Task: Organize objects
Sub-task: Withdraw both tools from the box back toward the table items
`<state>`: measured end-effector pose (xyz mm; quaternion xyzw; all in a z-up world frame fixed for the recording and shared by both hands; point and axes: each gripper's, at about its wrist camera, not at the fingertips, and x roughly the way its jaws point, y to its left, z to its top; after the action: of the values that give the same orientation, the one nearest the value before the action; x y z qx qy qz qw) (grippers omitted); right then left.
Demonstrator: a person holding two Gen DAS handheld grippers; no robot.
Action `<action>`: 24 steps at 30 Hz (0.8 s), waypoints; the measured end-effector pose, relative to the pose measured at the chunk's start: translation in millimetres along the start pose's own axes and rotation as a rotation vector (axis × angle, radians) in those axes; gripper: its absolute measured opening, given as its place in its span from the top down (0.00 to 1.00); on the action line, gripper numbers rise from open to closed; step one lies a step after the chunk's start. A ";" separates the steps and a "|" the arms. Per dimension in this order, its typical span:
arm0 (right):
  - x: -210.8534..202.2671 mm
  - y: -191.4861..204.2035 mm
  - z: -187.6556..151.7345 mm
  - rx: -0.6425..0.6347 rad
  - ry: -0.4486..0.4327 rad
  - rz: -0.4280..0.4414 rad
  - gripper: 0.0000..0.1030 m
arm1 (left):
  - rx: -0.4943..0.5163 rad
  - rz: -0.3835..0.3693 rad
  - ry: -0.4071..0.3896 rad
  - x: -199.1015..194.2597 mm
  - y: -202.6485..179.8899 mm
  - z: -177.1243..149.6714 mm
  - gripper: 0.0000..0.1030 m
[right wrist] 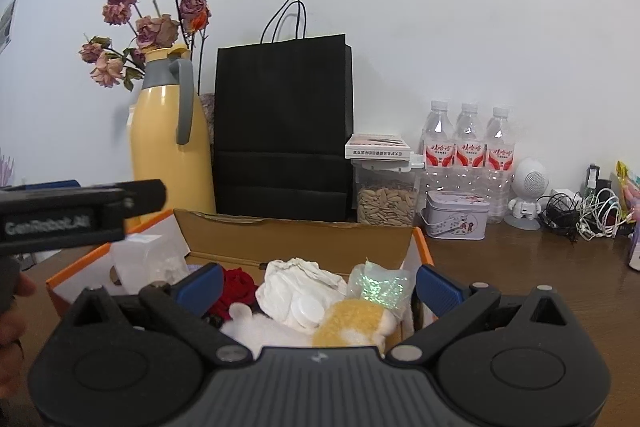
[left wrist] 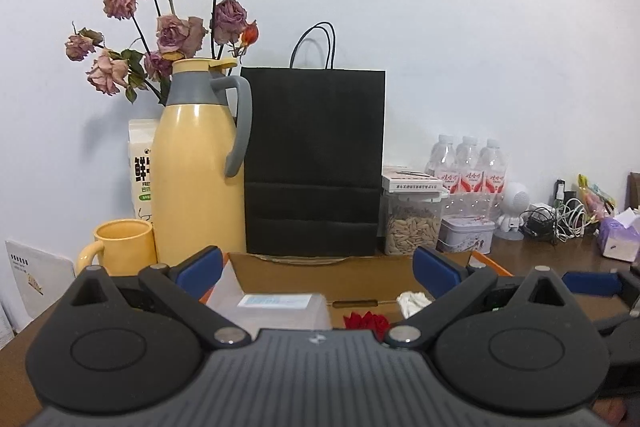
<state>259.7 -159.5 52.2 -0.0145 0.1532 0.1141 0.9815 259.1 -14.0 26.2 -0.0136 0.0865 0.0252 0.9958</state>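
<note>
1. Left gripper (left wrist: 316,269): jaws spread wide and released, nothing between the blue pads; it points over the near part of the cardboard box (right wrist: 296,239), above a clear plastic packet (left wrist: 276,311) with a pale blue label whose print is too small to read
2. Right gripper (right wrist: 318,285): jaws likewise wide apart and empty, poised just above the box contents
3. Task's things: all lie inside the box, namely a red fabric flower (right wrist: 236,285), a crumpled white cloth (right wrist: 296,287), an iridescent wrapper (right wrist: 378,285) and a yellow-and-white plush item (right wrist: 352,323), the last nearest the right gripper
4. Step in hand, as judged: both grippers stand free over the box, so this reads as a pause between a release and the next pick; which item is meant next cannot be told
5. Next move, as judged: lower one gripper onto a single soft item, close on it alone, and lift clear of the box wall; the crowded, yielding contents call for a centred grasp
6. Legible writing: "GenRobot.AI" on the side of the left gripper in the right wrist view; "FRE…" on the carton (left wrist: 141,163) behind the yellow flask (left wrist: 196,163); red Chinese characters on the water bottles (right wrist: 468,151), not legible
</note>
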 end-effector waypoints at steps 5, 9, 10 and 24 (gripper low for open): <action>-14.7 -2.0 -6.6 -0.032 0.009 0.004 0.00 | 0.003 -0.001 0.023 -15.4 15.5 -10.3 0.00; -30.5 -1.6 -14.2 -0.044 0.016 0.023 0.00 | 0.000 -0.004 0.061 -26.0 25.7 -16.9 0.00; -33.9 -1.6 -16.1 -0.044 0.021 0.028 0.00 | 0.001 -0.007 0.068 -29.2 27.7 -19.1 0.00; -64.1 -9.7 -52.0 -0.031 0.144 0.025 0.00 | 0.028 0.009 0.191 -71.5 55.9 -52.9 0.00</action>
<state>187.1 -186.3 22.1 -0.0360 0.2218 0.1276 0.9661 176.8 36.7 -14.8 -0.0014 0.1813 0.0271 0.9831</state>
